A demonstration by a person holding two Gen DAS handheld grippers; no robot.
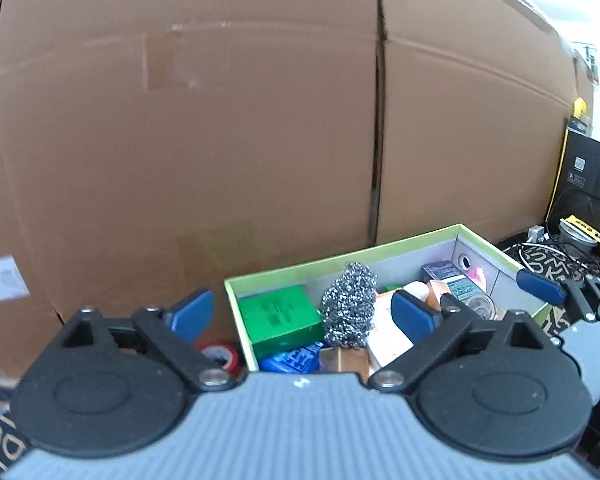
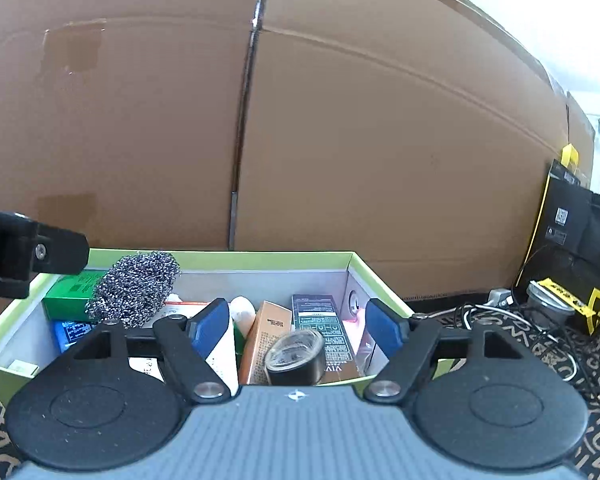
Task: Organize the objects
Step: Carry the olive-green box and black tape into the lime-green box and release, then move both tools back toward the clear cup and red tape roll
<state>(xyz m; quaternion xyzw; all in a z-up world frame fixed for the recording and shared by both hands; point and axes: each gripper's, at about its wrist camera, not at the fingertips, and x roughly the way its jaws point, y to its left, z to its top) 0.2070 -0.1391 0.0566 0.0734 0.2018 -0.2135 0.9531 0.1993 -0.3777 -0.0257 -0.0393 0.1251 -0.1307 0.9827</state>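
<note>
Left-wrist view, from left to right: a red tape roll point(image 1: 220, 354) lies outside the green box point(image 1: 340, 258), just beside its left wall and in front of the large cardboard carton point(image 1: 220, 140). The left gripper point(image 1: 304, 314) hangs over the box's near left corner with its jaws spread wide and nothing between them. Inside the box lie a green packet point(image 1: 278, 316), a blue packet point(image 1: 288, 360), a steel-wool scourer point(image 1: 350, 306) and a white pouch point(image 1: 388, 336).

Right-wrist view, continuing rightward in the same box: an orange carton point(image 2: 266, 340), a black tape roll point(image 2: 296, 358) and a dark carton point(image 2: 324, 332) lean together near the right wall. The right gripper point(image 2: 294, 326) hangs above them, its jaws parted and empty, with no pad pressing on anything. Beyond the box, on the patterned floor covering point(image 2: 580, 360), lie tangled cables point(image 2: 540, 332) and a black-and-yellow bag point(image 2: 572, 248).

Judged from this arrangement, the sorting is well advanced: most objects already sit in the box. The red tape roll appears to be the one loose item left; whether others lie out of view cannot be told.
</note>
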